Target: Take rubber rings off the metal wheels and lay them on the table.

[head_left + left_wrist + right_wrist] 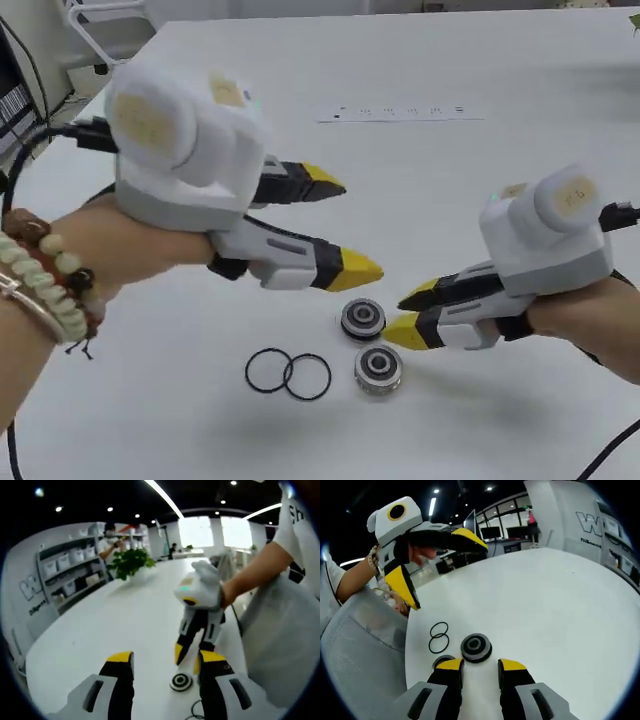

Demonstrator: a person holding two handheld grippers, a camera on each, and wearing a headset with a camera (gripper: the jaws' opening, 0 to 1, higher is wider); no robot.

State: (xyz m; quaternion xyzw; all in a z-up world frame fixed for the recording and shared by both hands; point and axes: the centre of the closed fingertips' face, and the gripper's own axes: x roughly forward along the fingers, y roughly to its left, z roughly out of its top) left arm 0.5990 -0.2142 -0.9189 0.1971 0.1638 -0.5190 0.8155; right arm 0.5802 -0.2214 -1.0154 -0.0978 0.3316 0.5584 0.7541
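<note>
Two rings [290, 373] lie on bench [480, 200] by wheels [362, 319]. Left tool [355, 228], right tool [405, 315] both empty, jaws apart, right nearest wheels. Pin wheel w/ one, nip rubber edge w/ other, peel slow.

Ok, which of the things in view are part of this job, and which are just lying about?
Job:
- far wheel and near wheel
- rubber rings, two, lying on the table beside the wheels
- left gripper and right gripper, jaws open

Lying about:
- printed strip farther up the table
- potted plant
- shelving
</note>
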